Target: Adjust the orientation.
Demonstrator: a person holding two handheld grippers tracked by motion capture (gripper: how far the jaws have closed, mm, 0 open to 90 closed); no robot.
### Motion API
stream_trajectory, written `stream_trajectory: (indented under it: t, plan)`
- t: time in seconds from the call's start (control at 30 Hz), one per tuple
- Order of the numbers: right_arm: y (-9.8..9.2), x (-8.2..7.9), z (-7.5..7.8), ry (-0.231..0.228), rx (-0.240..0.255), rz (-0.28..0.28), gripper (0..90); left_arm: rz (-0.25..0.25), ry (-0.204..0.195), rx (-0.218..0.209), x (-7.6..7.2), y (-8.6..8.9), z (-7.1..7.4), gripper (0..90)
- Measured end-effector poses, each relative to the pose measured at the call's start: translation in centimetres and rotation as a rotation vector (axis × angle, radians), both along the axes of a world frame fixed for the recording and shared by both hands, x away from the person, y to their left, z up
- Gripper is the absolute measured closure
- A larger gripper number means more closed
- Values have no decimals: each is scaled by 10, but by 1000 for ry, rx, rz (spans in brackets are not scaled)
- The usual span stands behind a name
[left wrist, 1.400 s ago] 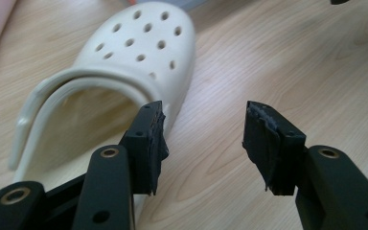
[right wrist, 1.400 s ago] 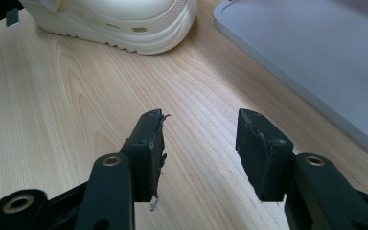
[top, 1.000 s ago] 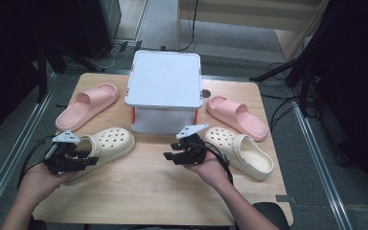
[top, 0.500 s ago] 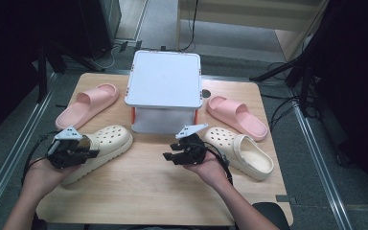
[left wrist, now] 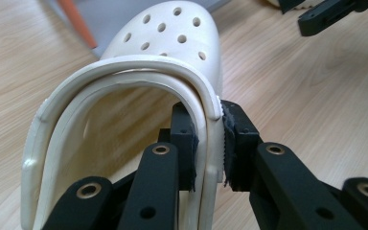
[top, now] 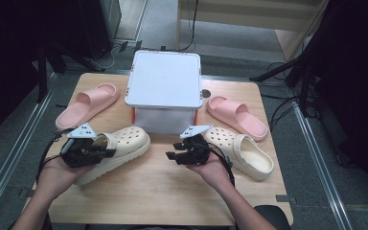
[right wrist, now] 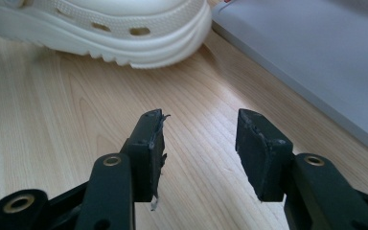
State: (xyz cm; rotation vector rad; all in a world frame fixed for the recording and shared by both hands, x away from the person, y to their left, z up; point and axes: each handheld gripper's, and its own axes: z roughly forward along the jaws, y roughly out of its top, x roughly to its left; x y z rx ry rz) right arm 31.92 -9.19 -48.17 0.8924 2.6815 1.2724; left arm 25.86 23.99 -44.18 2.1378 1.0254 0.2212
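On the wooden table [top: 163,191], at its far left, a pink slide sandal [top: 87,104] lies well clear of the work. Nearer the person, the left gripper [top: 106,152] has just been closing, and it now pinches the heel rim of a cream clog [top: 120,146]: in the left gripper view one pad [left wrist: 187,143] sits inside the rim and the other outside, with the shoe's wall squeezed between them. The clog's perforated toe points towards a white lidded storage box [top: 164,86], which stands at the middle of the far side; its lid is on and what it holds cannot be seen. An orange latch shows at the box's lower left corner. The right gripper [top: 175,155] hovers just in front of the box with its jaws standing apart and nothing between them; bare wood shows in the gap. Just beside that hand lies a second cream clog [top: 242,151], and beyond it a second pink slide sandal [top: 237,116]
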Motion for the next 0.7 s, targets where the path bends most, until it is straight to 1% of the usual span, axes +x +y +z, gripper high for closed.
stream_trajectory:
  t: [0.07,0.1,0.17,0.3,0.37,0.43,0.47,0.53,0.57,0.6,0.67,0.7]
  plan:
    - [-3,-1,0,1,-1,-8,536,-22,3,-3,3,-10,0,772]
    - [-3,-1,0,1,-1,-8,536,-22,3,-3,3,-10,0,772]
    - [-7,-3,1,-5,5,-16,536,-44,-2,-3,5,-20,-1,772]
    - [-12,-6,1,-8,10,-31,537,-79,9,-12,9,-36,-2,772]
    - [-16,-9,2,-14,13,-43,536,-100,13,-2,12,-48,-4,771]
    - [-19,-11,2,-22,11,-55,537,-113,14,2,13,-54,-6,771]
    - [-19,-11,2,-22,11,-55,537,-113,14,2,13,-54,-6,771]
    - [-23,-14,3,-30,10,-72,536,-133,20,-2,16,-65,-9,771]
    - [-23,-14,3,-30,10,-72,536,-133,20,-2,16,-65,-9,771]
    - [-25,-15,2,-34,6,-80,536,-147,19,5,18,-74,-13,770]
    - [-25,-16,2,-31,6,-85,536,-154,20,9,18,-77,-14,770]
    - [-26,-16,2,-31,4,-86,536,-173,23,23,19,-80,-18,770]
